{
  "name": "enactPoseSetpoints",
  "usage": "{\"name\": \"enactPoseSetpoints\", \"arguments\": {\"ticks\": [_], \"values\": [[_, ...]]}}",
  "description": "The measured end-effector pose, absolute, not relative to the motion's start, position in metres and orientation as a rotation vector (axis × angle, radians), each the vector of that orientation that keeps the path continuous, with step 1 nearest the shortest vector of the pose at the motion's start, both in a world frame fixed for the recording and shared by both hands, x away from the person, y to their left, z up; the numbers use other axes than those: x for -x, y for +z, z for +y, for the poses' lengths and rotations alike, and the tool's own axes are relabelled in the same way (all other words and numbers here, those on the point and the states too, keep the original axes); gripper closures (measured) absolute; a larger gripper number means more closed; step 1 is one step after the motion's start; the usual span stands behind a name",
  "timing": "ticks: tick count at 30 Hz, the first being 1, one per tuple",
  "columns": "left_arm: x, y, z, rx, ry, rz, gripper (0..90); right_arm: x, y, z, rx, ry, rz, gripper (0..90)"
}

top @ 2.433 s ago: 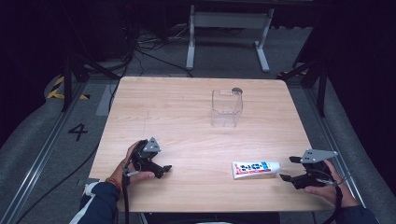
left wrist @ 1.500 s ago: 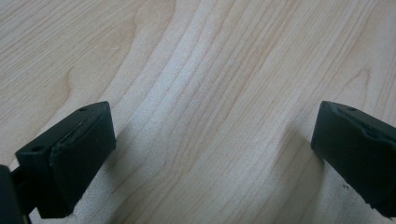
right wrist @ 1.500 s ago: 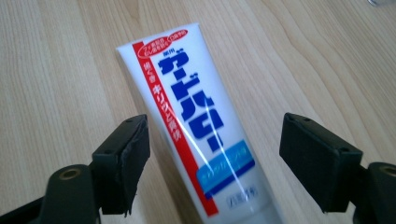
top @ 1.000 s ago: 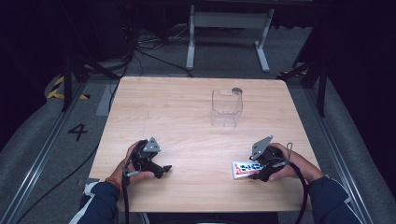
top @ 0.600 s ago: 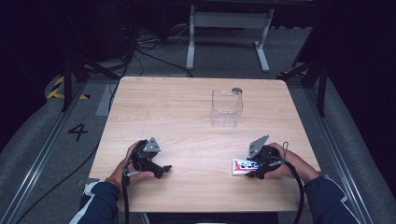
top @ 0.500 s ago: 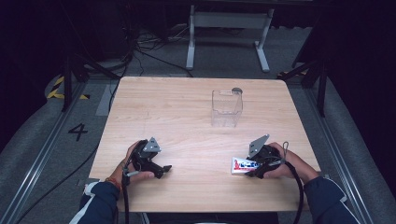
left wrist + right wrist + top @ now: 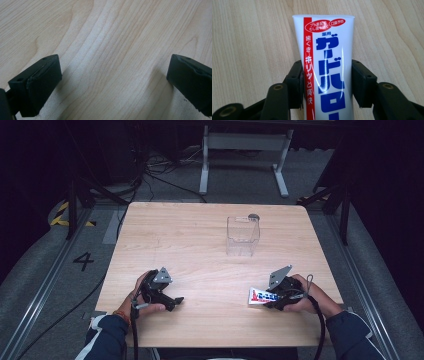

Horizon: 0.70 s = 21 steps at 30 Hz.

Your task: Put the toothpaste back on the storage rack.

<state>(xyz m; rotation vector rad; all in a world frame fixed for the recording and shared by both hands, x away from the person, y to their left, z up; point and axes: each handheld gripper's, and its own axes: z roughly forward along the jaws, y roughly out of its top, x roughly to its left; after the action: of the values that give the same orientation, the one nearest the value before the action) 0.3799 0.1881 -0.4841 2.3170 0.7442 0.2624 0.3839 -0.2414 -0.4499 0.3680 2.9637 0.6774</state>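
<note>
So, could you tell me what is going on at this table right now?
A person holds a gripper in each hand. The right gripper has its jaws closed on a toothpaste tube lying flat at the table's near right. The left gripper rests open on bare wood. A clear plastic container stands untouched farther back.

White toothpaste tube [image 7: 327,62] with a red vertical stripe and blue Japanese lettering, lying flat on the wooden table [image 7: 200,240] at its near right. Its flat crimped end points left; both jaws of the right gripper [image 7: 326,83] press against its sides partway along the body. Clear plastic box [image 7: 242,235], empty and upright, standing far of the tube toward the table's middle right, well apart from it
</note>
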Motion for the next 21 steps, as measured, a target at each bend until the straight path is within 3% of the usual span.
{"name": "enactPoseSetpoints", "arguments": {"ticks": [9,21], "values": [[-0.380,-0.484,0.188,-2.317,0.263,0.744,0.2,-0.376,-0.445,-0.249,-0.407,0.746,2.869,60.3],[-0.380,-0.484,0.188,-2.317,0.262,0.744,0.2,-0.379,-0.434,-0.278,-0.571,0.945,2.812,62.3]]}}
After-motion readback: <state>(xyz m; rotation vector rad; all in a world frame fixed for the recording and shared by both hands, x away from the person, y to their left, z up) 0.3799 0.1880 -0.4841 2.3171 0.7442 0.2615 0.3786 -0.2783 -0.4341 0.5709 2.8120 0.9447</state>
